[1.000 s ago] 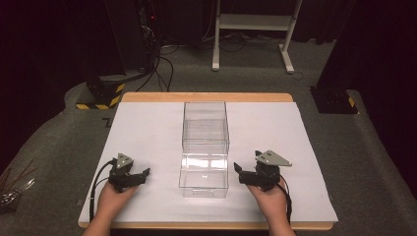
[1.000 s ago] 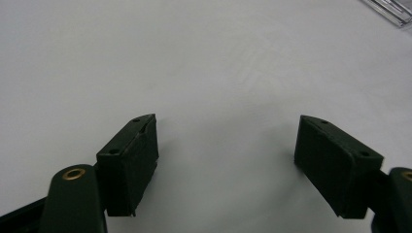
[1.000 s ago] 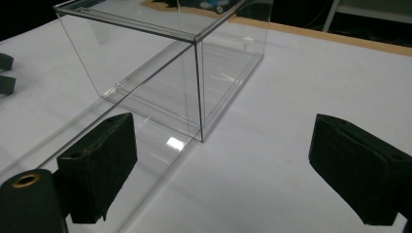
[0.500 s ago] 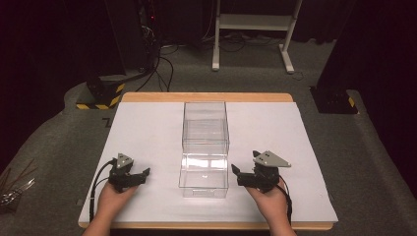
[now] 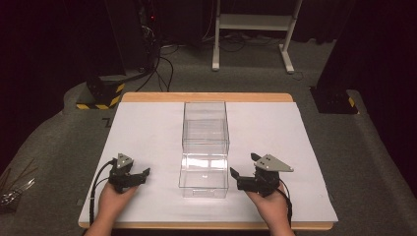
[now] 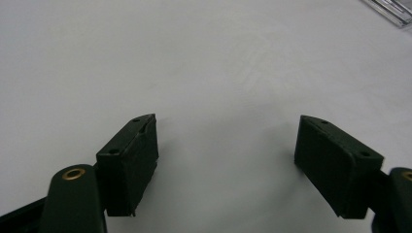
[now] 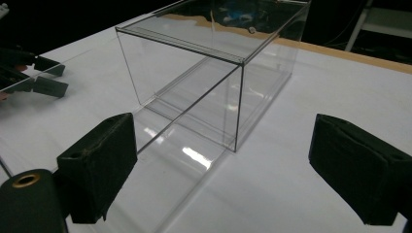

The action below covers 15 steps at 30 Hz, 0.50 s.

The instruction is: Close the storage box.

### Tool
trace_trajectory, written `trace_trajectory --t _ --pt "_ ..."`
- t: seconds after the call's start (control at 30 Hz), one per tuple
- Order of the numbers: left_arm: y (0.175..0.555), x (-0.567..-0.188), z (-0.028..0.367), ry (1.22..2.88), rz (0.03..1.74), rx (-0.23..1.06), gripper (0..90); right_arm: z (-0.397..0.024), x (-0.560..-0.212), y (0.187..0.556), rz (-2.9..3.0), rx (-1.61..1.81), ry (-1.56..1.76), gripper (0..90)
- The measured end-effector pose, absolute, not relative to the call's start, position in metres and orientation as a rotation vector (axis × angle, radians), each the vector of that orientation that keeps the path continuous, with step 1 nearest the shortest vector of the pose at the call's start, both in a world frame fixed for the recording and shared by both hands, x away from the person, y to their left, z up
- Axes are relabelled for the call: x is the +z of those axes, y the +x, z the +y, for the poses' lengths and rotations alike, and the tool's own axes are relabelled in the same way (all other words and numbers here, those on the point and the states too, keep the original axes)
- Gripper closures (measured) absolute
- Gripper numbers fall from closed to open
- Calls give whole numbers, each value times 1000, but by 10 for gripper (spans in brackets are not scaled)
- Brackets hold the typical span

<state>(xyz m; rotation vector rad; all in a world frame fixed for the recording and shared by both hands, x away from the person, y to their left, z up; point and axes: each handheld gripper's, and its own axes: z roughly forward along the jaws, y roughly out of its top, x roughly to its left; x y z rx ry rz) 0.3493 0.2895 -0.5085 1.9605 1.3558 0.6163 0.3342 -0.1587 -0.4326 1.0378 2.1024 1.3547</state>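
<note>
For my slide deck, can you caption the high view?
Two open grippers, left and right, flank a clear box on a white table.

We see a wooden tabletop (image 5: 206, 97) covered almost edge to edge by a white sheet (image 5: 147, 132). On the sheet, in the middle, stands a clear box (image 5: 205, 147), running from near to far, with white surface on both sides.

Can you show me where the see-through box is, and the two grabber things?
clear box (image 5: 205, 129): high view, on its top panel.
left hand-held gripper (image 5: 142, 175): high view, between its jaw tips.
right hand-held gripper (image 5: 237, 178): high view, between its jaw tips.
</note>
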Motion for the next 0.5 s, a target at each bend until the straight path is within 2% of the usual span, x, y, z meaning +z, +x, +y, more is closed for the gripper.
trace_trajectory --t 0.5 --pt "349 -508 289 1960 1356 615 240 -148 -428 321 2119 1417 993 102"
